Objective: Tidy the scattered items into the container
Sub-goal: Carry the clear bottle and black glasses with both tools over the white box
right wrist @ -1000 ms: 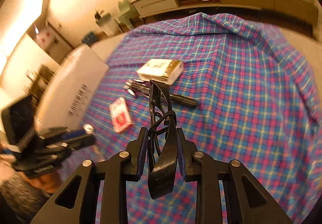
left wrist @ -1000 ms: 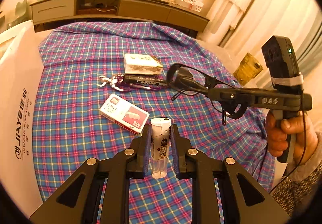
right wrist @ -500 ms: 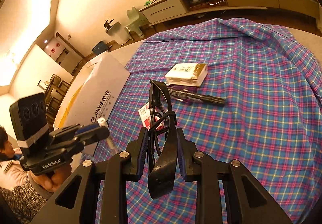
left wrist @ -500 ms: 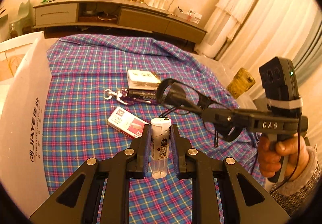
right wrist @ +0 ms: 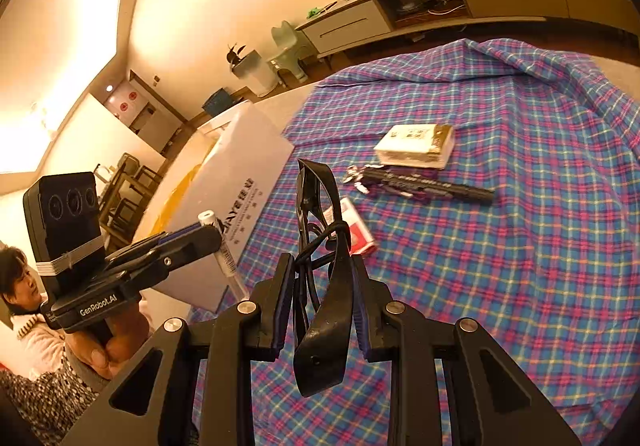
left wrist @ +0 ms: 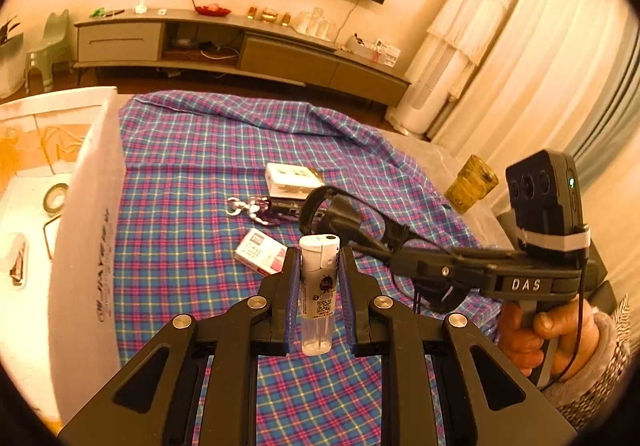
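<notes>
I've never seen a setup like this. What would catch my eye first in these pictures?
Probably the two black hand-held grippers: the left gripper pinches a white lighter upright, the right gripper clamps dark glasses. Both hover over a plaid cloth strewn with small boxes, beside a white box.

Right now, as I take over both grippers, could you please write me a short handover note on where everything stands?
Left gripper: jaws shut on the lighter, held upright above the cloth.
Right gripper: jaws shut on the black glasses, also off the table.
White box: open, at the left edge of the table; tape and other bits already lie inside.
On the checked cloth: red-and-white pack, black pen beside the purple figure, and the white-and-gold box.
Done: two items picked up.
Left: drop both in the white box, then fetch the four on the cloth.
</notes>
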Tool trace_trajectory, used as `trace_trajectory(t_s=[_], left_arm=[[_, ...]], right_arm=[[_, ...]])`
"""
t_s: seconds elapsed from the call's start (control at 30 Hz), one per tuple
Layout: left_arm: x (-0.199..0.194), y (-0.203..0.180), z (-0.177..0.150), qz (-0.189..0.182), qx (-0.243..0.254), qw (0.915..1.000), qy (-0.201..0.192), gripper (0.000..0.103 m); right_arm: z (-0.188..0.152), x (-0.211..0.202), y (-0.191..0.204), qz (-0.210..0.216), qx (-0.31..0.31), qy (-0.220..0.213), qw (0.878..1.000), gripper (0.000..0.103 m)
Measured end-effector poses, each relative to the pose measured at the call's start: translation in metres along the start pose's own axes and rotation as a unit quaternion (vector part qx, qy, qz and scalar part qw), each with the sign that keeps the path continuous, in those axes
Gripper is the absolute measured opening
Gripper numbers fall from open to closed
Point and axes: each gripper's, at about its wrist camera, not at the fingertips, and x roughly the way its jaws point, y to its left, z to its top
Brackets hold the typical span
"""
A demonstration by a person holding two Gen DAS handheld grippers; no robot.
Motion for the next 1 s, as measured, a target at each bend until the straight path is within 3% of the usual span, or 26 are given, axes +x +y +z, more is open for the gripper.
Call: trace_trajectory(t_s=[0.6, 1.0], left_arm=[[-0.067, 0.027, 0.003, -0.010, -0.023, 0.9979, -0.060, 0.019], [-0.102, 0.058, 0.009, -0.010, -0.049, 0.9939, -0.098, 0.019]], right_arm=[[-0.062, 0.006, 0.057, 0.038, 0.023, -0.032, 0.999, 0.028], [-0.054, -0.003, 0.111, 0.074, 0.020, -0.069, 0.995, 0.028]])
